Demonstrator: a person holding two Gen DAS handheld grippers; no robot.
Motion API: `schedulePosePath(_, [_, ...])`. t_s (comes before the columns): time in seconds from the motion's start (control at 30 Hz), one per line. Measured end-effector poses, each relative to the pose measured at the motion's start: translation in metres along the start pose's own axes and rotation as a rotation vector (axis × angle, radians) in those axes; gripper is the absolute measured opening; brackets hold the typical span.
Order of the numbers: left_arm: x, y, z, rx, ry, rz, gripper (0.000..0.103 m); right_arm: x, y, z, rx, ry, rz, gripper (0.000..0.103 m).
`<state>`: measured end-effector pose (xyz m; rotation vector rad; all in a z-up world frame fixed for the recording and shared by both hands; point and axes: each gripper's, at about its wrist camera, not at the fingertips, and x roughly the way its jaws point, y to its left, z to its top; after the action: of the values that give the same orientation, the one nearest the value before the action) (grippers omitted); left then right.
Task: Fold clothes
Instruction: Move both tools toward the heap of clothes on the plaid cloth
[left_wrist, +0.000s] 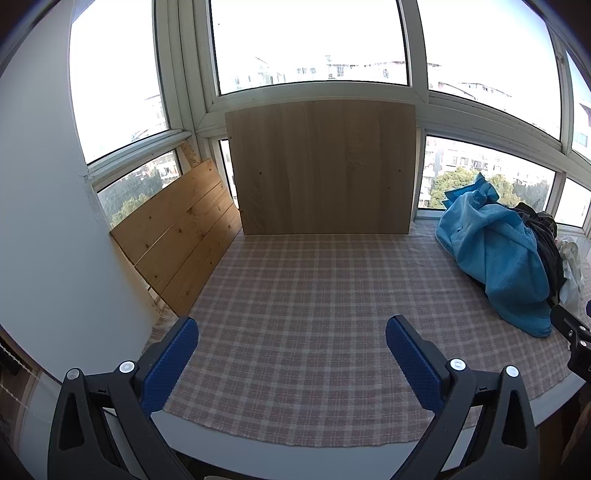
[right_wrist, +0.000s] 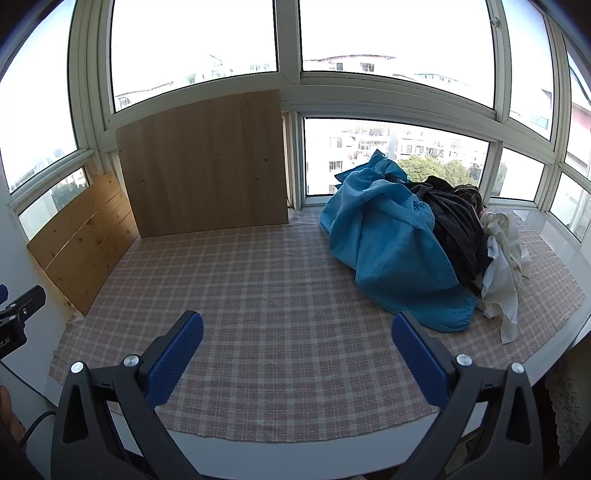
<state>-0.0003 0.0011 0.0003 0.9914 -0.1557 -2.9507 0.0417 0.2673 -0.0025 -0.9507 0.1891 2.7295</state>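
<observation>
Our left tool (left_wrist: 291, 332) and right tool (right_wrist: 297, 328) both hang with blue pads spread wide, holding nothing, over the surface's pink-and-white checked cloth (right_wrist: 280, 295). At its far right we see the crumpled clothes: a large blue textured garment (right_wrist: 388, 251), then a dark garment (right_wrist: 458, 221), then a smaller white one (right_wrist: 504, 258). A tan wooden board (left_wrist: 321, 166) leans against the far window.

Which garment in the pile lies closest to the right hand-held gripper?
The blue garment: its hem reaches toward the right hand-held gripper, while the black garment and white garment lie behind and beside it.
</observation>
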Motion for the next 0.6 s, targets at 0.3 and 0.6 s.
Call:
schedulePosePath(0.3, [0.001, -0.017, 0.009, -0.007, 0.022, -0.021, 0.102, 0.001, -0.001, 0.002, -0.003, -0.002, -0.014, 0.103])
schedulePosePath(0.6, [0.003, -0.026, 0.013, 0.004, 0.03, -0.046, 0.102, 0.003, -0.002, 0.001, 0.004, -0.003, -0.028, 0.103])
